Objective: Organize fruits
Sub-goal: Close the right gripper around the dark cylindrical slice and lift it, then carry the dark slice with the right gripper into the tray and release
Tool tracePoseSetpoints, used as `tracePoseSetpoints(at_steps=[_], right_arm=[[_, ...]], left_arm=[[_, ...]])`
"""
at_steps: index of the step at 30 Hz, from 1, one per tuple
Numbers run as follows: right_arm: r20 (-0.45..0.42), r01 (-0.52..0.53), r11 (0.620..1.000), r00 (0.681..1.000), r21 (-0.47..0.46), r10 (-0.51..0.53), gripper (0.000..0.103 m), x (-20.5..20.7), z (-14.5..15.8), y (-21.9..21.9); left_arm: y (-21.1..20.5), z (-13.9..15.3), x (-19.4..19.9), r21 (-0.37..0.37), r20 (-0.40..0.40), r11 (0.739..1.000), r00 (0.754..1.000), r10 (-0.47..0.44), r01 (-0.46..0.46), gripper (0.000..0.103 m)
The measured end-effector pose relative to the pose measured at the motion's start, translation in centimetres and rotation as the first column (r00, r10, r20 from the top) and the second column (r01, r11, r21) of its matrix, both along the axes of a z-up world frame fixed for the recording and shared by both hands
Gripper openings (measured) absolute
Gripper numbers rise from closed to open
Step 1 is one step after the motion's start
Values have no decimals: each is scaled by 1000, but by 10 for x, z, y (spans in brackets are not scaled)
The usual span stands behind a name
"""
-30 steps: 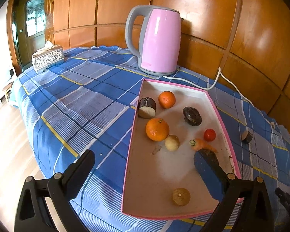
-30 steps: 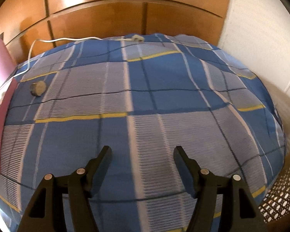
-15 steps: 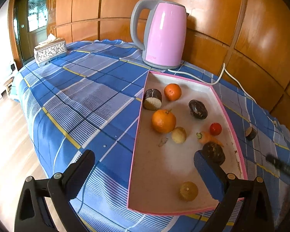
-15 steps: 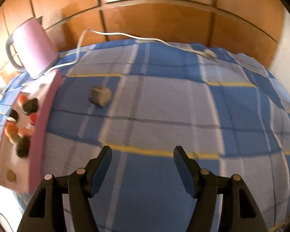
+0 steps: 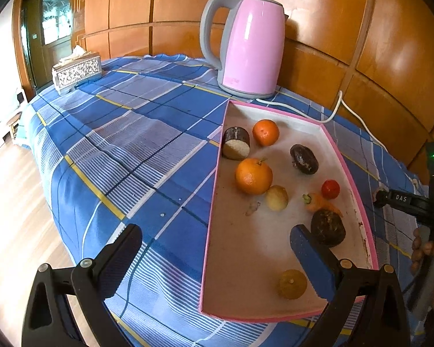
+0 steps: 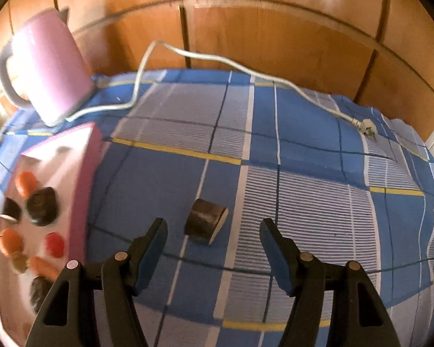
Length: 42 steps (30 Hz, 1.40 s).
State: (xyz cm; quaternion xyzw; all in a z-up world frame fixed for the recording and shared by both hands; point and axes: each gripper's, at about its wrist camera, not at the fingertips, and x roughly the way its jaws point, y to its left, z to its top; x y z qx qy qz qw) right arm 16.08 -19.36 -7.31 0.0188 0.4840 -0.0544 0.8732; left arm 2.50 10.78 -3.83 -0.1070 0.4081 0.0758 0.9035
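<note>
Left of the pink tray [image 5: 358,199] holding oranges [image 5: 253,175] and dark fruits, the left gripper [image 5: 217,248] hovers wide open and empty, while right of the tray the right gripper [image 6: 214,243], spread and empty, faces a dark cut fruit piece [image 6: 206,221] on the blue plaid cloth [image 6: 303,190].

Right gripper [image 6: 212,248]: jaws spread wide, bare plaid cloth [image 6: 318,202] ahead; only the cut dark fruit piece [image 6: 206,221] lies between and just beyond the fingertips. Pink tray wall [image 6: 81,190] stands near on the left. Kettle [image 6: 47,72] and its cord [image 6: 246,69] occupy the far edge by the wood panelling. Right side of the desk open.
</note>
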Motion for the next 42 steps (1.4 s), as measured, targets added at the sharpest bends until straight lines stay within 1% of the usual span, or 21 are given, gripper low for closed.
tracePoseSetpoints(at_steps=[1,3,6,9,16,28,34,37,42], right_arm=[[-14,-1,1000,1000,2,1,37,3,-4,-1],[-15,-7,1000,1000,21,7,24,3,-6,-4],[-2,-19,1000,1000,-3,19,24,-5,-4,-7],[8,-28,1000,1000,-6,28,24,-14,-2,-11],[22,-31,999,999,23,30,23,-41,5,-24],[35,-65,996,997,61,63,23,-86,13,-30],[57,-114,989,992,90,109,23,-101,24,-19],[69,-161,981,986,112,154,23,-107,31,-9],[82,-241,964,969,109,233,23,-114,37,13]], left_arm=[[0,0,0,-1,0,1000,1000,1,-1,103],[0,0,0,-3,0,1000,1000,2,-2,103],[-1,0,-1,-3,2,1000,1000,0,0,103],[-2,1,-1,-7,0,1000,1000,-1,1,103],[-7,3,-3,-10,0,1000,1000,-17,17,103],[-12,11,-8,-8,19,999,999,-31,31,103],[-12,14,-11,-12,27,999,999,-32,32,103],[-12,14,-12,-17,28,999,999,-31,31,103],[-10,15,-12,-25,28,999,999,-25,26,103]])
